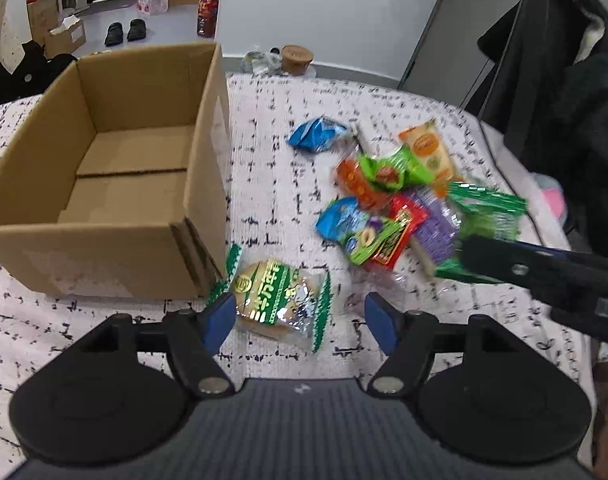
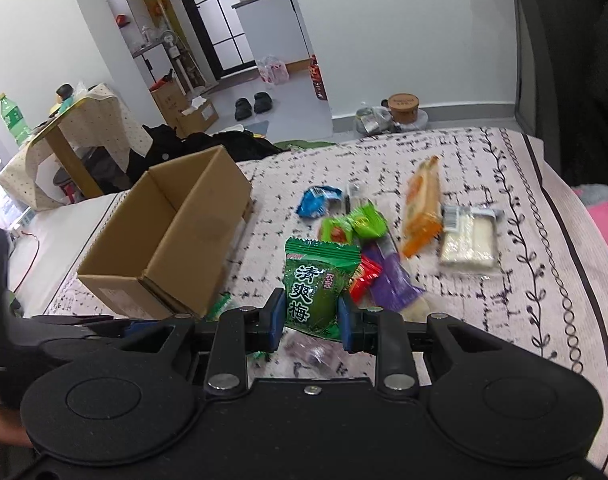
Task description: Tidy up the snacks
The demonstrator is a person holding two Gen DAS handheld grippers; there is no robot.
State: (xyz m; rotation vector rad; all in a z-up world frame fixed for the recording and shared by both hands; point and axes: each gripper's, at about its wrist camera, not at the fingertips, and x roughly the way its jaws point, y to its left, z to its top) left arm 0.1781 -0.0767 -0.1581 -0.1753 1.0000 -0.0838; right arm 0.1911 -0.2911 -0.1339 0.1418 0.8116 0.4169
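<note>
An open, empty cardboard box (image 1: 116, 172) stands on the patterned cloth; it also shows in the right wrist view (image 2: 164, 240). A pile of snack packets (image 1: 388, 204) lies to its right. My left gripper (image 1: 300, 318) is open, its fingers straddling a green-and-gold cake packet (image 1: 276, 300) by the box's near corner. My right gripper (image 2: 310, 320) is shut on a dark green plum packet (image 2: 318, 284), held above the pile; in the left wrist view it comes in from the right (image 1: 544, 276).
A blue packet (image 2: 318, 200), an orange packet (image 2: 422, 208) and a clear pack of white bars (image 2: 470, 240) lie further back. A dark chair (image 1: 564, 80) with a black coat stands at the right. A cork-lidded jar (image 2: 402, 108) sits beyond the far edge.
</note>
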